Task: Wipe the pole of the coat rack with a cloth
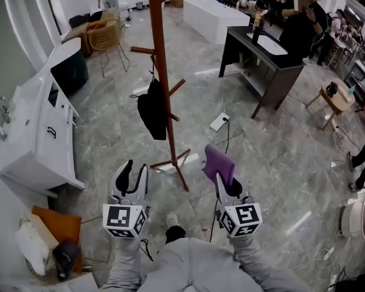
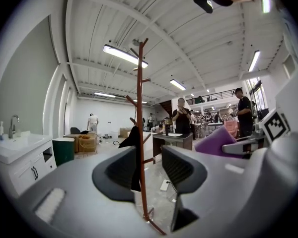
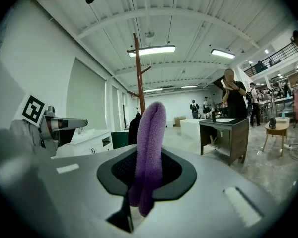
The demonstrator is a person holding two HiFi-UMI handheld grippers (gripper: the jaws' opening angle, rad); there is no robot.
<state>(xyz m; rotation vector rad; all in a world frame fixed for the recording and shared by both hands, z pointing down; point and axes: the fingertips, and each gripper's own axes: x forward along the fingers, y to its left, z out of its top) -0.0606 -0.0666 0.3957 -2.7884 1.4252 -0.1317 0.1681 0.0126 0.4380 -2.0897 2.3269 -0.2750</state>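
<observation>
Purple fleecy cloth (image 3: pixel 148 148), seemingly soft and light, sits clamped in the right gripper (image 1: pixel 224 178); the left gripper (image 1: pixel 132 175) gapes empty, with the reddish-brown wooden coat-rack pole (image 1: pixel 162 84) at twelve o'clock.

Grey marbled floor (image 1: pixel 274 163). On it: coat rack (image 1: pixel 160 72) standing on splayed feet, with a white power strip (image 1: pixel 219 122) and its cable near the base. Dark sink unit (image 1: pixel 264 66) right, white cabinet (image 1: pixel 39 132) left, wicker chair (image 1: pixel 106 38) at the back, wooden stool (image 1: pixel 334 102) far right.
</observation>
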